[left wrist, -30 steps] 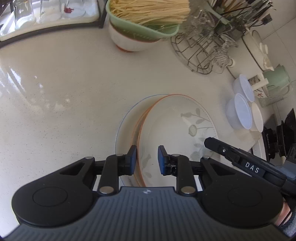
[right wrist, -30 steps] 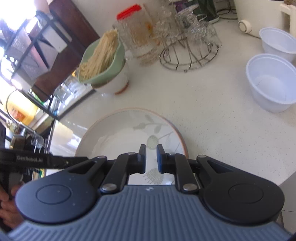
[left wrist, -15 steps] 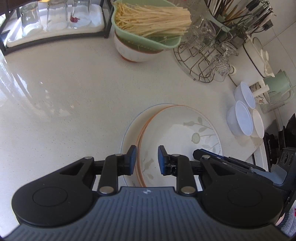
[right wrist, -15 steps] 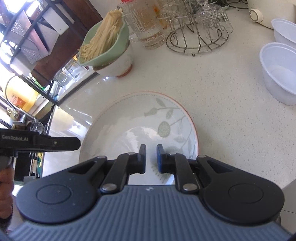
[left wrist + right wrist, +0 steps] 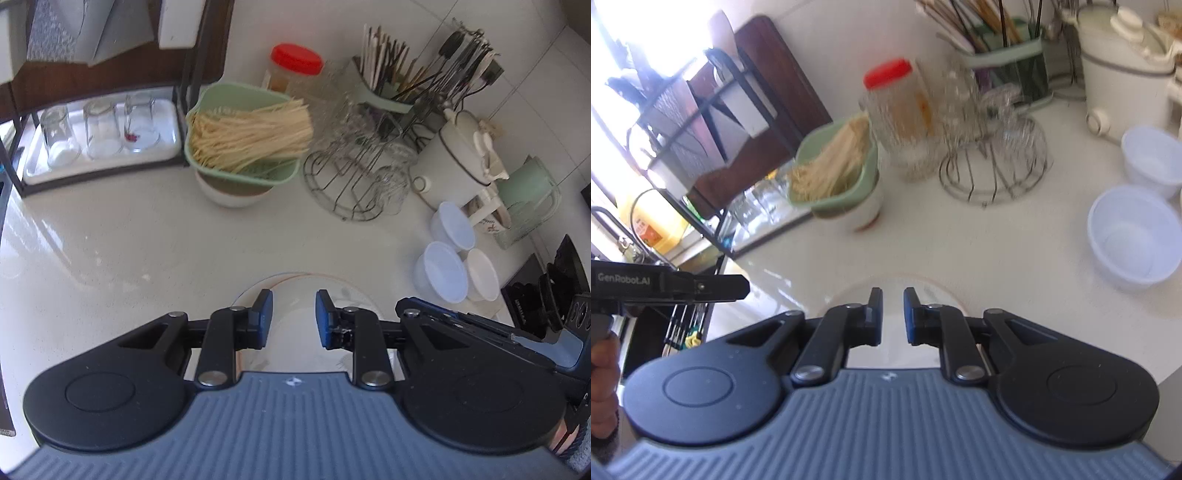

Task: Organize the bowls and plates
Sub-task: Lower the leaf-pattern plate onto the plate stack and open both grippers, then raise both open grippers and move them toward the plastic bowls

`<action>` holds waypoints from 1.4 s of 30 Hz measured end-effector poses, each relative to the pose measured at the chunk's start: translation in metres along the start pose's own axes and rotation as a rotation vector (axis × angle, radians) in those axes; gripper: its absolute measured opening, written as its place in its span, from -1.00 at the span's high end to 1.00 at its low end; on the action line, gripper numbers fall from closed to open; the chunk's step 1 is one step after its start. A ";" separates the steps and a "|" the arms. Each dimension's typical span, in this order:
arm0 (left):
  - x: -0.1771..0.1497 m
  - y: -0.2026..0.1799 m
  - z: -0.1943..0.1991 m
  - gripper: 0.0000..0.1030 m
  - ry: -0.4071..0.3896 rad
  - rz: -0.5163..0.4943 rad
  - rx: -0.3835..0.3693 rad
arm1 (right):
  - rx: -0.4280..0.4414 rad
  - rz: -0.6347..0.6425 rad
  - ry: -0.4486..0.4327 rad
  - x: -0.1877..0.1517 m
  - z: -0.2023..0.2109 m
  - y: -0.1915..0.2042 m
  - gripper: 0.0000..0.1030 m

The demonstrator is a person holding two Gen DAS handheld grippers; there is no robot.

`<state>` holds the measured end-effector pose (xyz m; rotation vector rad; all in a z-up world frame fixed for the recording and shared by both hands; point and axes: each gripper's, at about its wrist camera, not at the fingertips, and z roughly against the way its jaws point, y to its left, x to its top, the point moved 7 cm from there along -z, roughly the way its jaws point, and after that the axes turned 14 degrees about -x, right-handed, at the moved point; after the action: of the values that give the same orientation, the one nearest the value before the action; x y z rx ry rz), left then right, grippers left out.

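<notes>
White counter (image 5: 122,266) held stacked plates (image 5: 295,295); left gripper (image 5: 748,286), marked "GenRobot.AI", stood narrowly parted, empty; right gripper (image 5: 893,314) nearly closed, empty.

both grippers rose away from the stacked plates (image 5: 291,295); the left gripper (image 5: 293,319) and right gripper (image 5: 892,317) came off the rim, leaving the plates on the countertop (image 5: 147,251).

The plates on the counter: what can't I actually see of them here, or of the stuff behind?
- Plates: left view, near half hidden behind the fingers; how many are stacked is unclear.
- Plates, right view: only the far rim shows.
- Red-lidded jar: right view, blurred; contents unclear.
- Glasses on the wire rack: blurred, uncountable.
</notes>
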<state>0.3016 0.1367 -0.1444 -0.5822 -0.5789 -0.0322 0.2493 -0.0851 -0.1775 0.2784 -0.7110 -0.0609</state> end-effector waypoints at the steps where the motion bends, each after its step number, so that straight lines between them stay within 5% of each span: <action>1: 0.002 -0.006 0.002 0.44 -0.009 -0.005 -0.003 | -0.001 -0.001 -0.013 0.004 0.006 -0.001 0.71; 22: -0.002 -0.105 0.013 0.40 -0.111 -0.089 0.002 | -0.020 0.036 -0.155 0.029 0.076 -0.050 0.71; 42: -0.023 -0.110 0.020 0.32 -0.107 -0.113 -0.047 | -0.104 0.015 -0.178 0.021 0.096 -0.059 0.70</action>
<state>0.2516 0.0523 -0.0864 -0.5986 -0.7164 -0.1222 0.2055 -0.1671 -0.1109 0.1693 -0.8842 -0.1089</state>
